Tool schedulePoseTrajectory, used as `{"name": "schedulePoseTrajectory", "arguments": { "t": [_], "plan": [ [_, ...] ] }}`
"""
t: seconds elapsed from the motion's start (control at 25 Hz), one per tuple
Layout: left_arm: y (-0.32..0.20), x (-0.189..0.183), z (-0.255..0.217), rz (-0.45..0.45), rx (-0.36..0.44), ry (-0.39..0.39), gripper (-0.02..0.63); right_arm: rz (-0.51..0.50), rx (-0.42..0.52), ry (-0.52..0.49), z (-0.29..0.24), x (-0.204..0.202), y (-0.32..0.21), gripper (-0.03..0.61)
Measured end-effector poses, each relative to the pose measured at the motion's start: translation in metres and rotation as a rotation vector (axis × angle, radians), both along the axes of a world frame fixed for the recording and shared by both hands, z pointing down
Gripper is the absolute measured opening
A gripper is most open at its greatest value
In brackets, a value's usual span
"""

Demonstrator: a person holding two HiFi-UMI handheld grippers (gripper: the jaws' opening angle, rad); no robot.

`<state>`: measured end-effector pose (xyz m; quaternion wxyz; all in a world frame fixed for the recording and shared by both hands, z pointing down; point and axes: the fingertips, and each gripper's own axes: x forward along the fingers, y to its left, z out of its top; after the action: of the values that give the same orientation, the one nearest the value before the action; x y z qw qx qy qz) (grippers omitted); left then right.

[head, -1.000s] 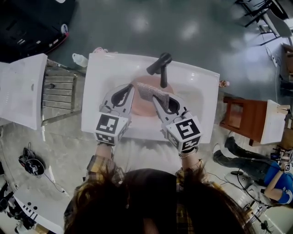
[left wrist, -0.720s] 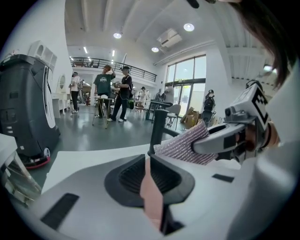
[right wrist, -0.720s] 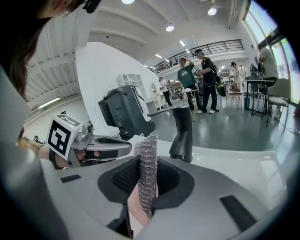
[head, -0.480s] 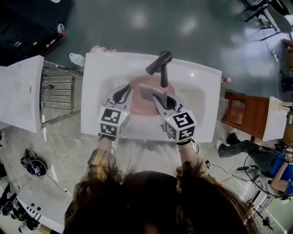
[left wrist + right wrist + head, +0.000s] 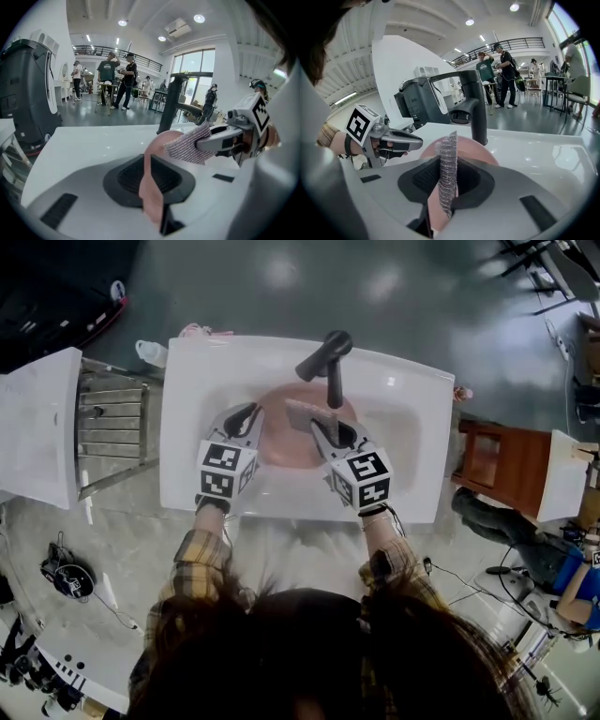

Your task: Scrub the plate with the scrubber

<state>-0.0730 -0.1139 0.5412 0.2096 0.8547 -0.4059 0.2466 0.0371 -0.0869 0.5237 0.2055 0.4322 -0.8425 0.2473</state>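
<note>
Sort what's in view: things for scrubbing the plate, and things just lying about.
For the job: plate, scrubber, left claw, right claw, sink, faucet.
Lying about: metal rack, bottle, wooden chair.

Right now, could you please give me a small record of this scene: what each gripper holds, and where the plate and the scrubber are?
Left gripper: shut on the rim of the round pink plate
Right gripper: shut on the silvery mesh scrubber
Plate place: in the basin of the white sink, in front of the black faucet
Scrubber place: against the plate's upper part; contact not certain
Water: none seen running
</note>
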Motion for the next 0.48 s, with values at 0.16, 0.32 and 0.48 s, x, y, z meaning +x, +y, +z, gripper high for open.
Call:
{"name": "schedulePoseTrajectory", "arguments": {
  "t": [0.16, 0.32, 0.48],
  "plan": [
    [-0.002, -0.002, 0.012, 0.002, -0.027, 0.003, 0.062, 0.015, -0.008, 0.015, 0.008, 0.007, -0.007, 0.086],
    [-0.003, -0.004, 0.022, 0.001, -0.054, 0.011, 0.118, 0.025, -0.011, 0.035, 0.015, 0.013, -0.013, 0.086],
    [-0.003, -0.004, 0.034, 0.017, -0.071, -0.018, 0.124, 0.027, -0.009, 0.075, 0.023, 0.018, -0.017, 0.087]
  ]
}}
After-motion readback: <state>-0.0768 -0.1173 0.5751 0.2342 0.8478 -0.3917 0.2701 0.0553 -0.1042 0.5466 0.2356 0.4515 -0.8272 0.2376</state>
